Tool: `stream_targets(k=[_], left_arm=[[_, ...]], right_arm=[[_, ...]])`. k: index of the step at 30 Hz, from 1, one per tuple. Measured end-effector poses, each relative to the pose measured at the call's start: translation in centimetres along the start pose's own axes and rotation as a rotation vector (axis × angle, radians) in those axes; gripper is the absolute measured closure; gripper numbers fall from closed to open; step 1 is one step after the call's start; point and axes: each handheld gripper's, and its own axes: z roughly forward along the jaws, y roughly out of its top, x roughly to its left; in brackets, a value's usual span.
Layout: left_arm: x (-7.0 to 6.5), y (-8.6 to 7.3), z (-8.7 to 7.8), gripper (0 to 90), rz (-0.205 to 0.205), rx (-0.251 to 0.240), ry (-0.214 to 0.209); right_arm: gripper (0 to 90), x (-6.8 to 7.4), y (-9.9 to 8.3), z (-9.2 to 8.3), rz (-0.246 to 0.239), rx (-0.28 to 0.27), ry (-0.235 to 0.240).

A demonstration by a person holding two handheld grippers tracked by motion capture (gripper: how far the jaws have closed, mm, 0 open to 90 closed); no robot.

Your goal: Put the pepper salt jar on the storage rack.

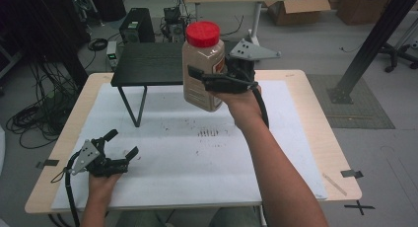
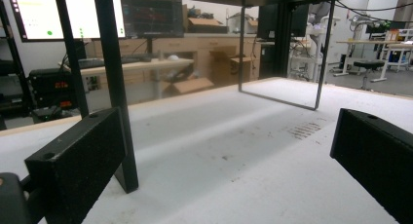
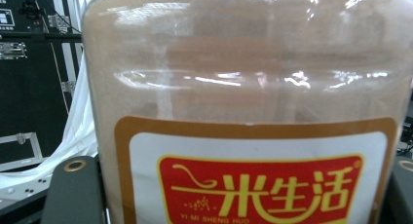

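Filling the right gripper view from edge to edge, a tall clear plastic jar of tan powder [image 3: 243, 87] shows a brown-bordered white label with a red panel and yellow characters, one dark jaw rising at each lower corner against its sides. From the high view, that jar [image 1: 203, 71] carries a red screw lid [image 1: 202, 33] and hangs upright in the air, clear of the white mat [image 1: 197, 158] that covers the pale wooden surface [image 1: 323, 133]. The right gripper [image 1: 209, 81] is clamped on the jar's middle, the person's right hand behind it and the grey three-cornered plate on top. A low black shelf on thin metal legs [image 1: 148, 64] stands at the far left of the mat, just beside the raised jar in that view. Near the front left corner the left gripper [image 1: 121, 143] rests low over the mat with its jaws apart and nothing between them; the left gripper view looks across the mat, scattered with dark specks, toward the shelf's legs [image 2: 117, 87].
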Motion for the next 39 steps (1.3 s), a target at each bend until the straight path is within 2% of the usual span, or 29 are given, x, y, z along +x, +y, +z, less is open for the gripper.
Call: stream_targets(k=[6, 17, 30, 39], left_arm=[[0.0, 0.0, 0.0, 0.2, -0.001, 0.0, 0.001], [0.0, 0.0, 0.0, 0.2, -0.003, -0.002, 0.001], [0.0, 0.0, -0.1, 0.2, -0.005, -0.008, 0.006], [0.1, 0.0, -0.1, 0.2, -0.008, -0.007, 0.006]], right_arm=[[24.7, -0.8, 0.9, 0.7, -0.004, -0.003, -0.008], [24.7, -3.1, 1.6, 1.9, -0.004, -0.006, -0.054], [24.7, -5.7, 2.1, 4.4, 0.003, 0.009, -0.086], [24.7, -7.2, 1.5, 5.4, 0.024, 0.008, -0.133]])
